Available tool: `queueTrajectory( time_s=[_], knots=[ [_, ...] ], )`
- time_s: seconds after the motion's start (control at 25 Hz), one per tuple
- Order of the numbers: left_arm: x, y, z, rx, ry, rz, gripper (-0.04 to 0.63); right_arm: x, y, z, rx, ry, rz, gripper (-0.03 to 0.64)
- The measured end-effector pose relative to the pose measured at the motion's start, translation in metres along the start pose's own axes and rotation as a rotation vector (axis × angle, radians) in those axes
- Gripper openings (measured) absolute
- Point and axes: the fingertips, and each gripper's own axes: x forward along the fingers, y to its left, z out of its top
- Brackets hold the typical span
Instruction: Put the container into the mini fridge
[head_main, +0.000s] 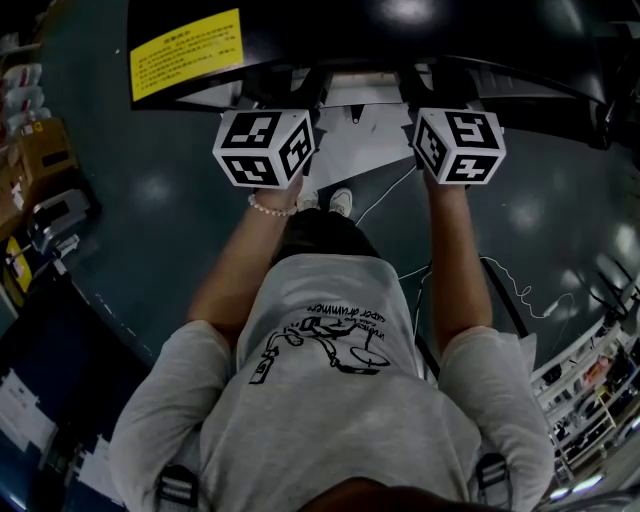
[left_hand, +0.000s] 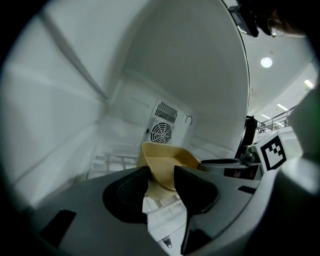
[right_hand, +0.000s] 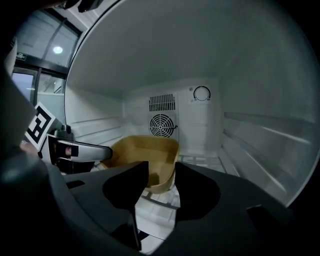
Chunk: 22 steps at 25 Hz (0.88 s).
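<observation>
The container (right_hand: 145, 152), a tan open tray with thin sloping walls, is inside the mini fridge (right_hand: 260, 140). It sits just in front of and below the fan grille (right_hand: 161, 125) on the back wall, and appears to rest on the white wire shelf (right_hand: 200, 160) that runs forward from under that grille.

Both tools reach in towards the grille from the door side. The right gripper (right_hand: 161, 182) has its jaws apart, straddling the tray wall that lies to the right of the grille, and the tray's inside shows through the gap. The left gripper (left_hand: 161, 187) stands the same way at the corner on the other side of the grille, with a similar gap. From these angles I cannot rule out a pad brushing the wall, but neither pair looks pinched on it.

The tray looks empty, so I judge it very light. Its matte surface should not slip, but walls this thin will likely bow or crease under a hard squeeze, and one-sided lifting would tip it. The safest hold is on the rolled rim, where it is stiffest. Each tool should take an opposite side with one jaw inside and one outside, closing only gently.
</observation>
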Motion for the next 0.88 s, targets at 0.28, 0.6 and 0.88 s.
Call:
queueTrajectory(
  time_s=[0.28, 0.6, 0.88],
  knots=[
    [0.0044, 0.0006, 0.0005, 0.005, 0.001, 0.008, 0.161, 0.0015, -0.0027, -0.0012, 0.011, -0.007, 0.006, 0.166],
    [0.0057, 0.0029, -0.0001, -0.004, -0.001, 0.019, 0.161, 0.0036, -0.0036, -0.0011, 0.02, -0.016, 0.011, 0.166],
    [0.0056, 0.0028, 0.0006, -0.003, -0.002, 0.024, 0.161, 0.0034, -0.0042, -0.001, 0.034, -0.018, 0.014, 0.167]
  ],
)
